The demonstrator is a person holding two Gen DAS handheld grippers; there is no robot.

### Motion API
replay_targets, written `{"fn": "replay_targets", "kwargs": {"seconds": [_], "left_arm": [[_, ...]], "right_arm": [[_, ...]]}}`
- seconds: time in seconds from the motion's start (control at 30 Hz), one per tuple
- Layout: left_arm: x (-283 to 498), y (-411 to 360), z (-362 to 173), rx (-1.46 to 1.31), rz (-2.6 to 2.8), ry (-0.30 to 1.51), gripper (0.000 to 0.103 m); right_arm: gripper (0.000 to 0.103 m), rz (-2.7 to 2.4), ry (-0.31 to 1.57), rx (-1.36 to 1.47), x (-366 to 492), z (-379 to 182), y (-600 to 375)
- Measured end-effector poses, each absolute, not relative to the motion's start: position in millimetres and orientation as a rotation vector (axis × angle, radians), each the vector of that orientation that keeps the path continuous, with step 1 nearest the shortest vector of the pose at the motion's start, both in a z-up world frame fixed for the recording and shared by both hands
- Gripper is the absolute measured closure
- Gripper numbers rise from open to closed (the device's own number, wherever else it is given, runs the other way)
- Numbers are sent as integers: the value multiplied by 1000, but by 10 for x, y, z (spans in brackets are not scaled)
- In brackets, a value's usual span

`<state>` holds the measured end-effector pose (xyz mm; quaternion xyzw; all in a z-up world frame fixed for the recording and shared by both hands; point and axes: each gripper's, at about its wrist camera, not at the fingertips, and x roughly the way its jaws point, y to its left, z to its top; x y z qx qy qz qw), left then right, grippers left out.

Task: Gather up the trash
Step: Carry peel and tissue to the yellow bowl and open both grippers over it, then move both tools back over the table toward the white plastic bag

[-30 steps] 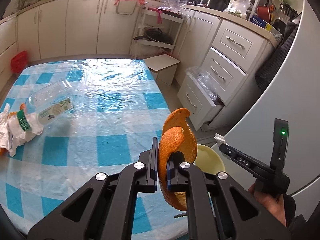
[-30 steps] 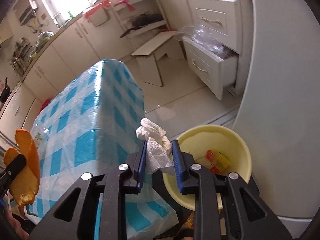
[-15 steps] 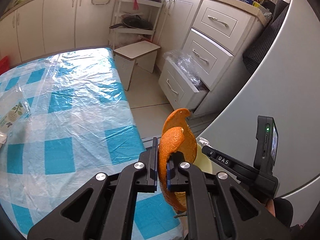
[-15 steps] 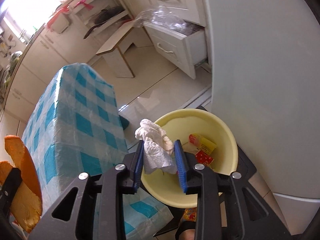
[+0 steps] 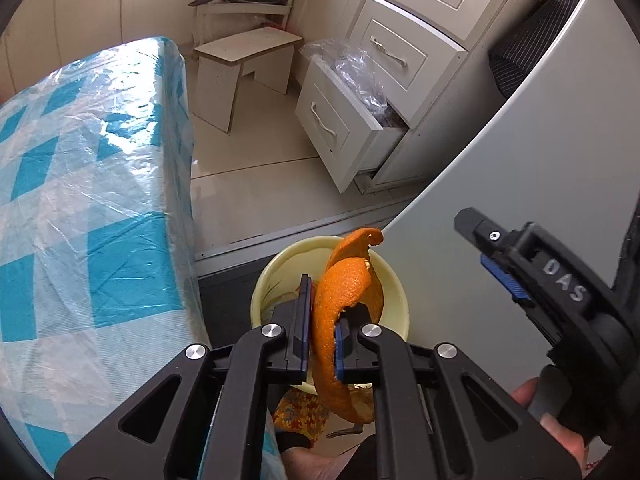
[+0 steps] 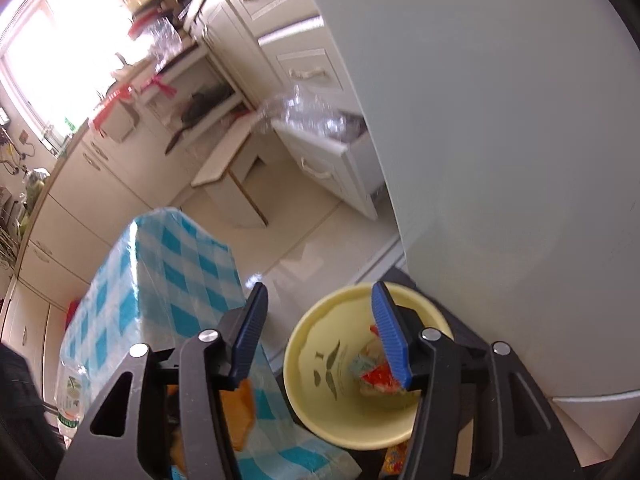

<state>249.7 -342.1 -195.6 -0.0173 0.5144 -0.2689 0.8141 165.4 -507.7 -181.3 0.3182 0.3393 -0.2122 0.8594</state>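
A curled orange peel (image 5: 348, 280) stands between the pads of my left gripper (image 5: 324, 312). The jaws are just starting to open, and the peel still sits pinched in them. It hangs right over the yellow bin (image 5: 268, 280) on the floor beside the table. In the right wrist view my right gripper (image 6: 320, 300) hovers above the same yellow bin (image 6: 320, 412). Its jaws are opening with nothing between them. Red and yellow wrappers (image 6: 380, 376) lie blurred in the bin's bottom. The orange peel (image 6: 240, 408) shows behind the right gripper's left finger.
The table with the blue-checked cloth (image 5: 80, 200) under clear plastic rises close on the left of the bin. A grey appliance wall (image 5: 520, 160) stands close on the right. A low white stool (image 5: 248, 52) and an open drawer (image 5: 340, 120) lie beyond. A plastic bottle (image 6: 70, 396) lies on the table.
My right jaws have spread and the white tissue they held is gone from between them. My left gripper has carried the peel off the table and down over the bin.
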Motion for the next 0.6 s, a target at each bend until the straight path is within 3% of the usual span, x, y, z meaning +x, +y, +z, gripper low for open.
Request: {"fn": "replay_targets", "kwargs": {"seconds": [0.17, 0.23, 0.6], "left_arm": [[2529, -3556, -1996, -50, -599, 1118, 77], [2511, -3564, -1957, -44, -601, 1100, 60], [2312, -2943, -1524, -51, -509, 961, 24]], "right_arm": [[47, -440, 633, 643, 1625, -1622, -5062], [47, -432, 618, 653, 1637, -1607, -5070], [40, -350, 549, 627, 1756, -1428, -4866]]}}
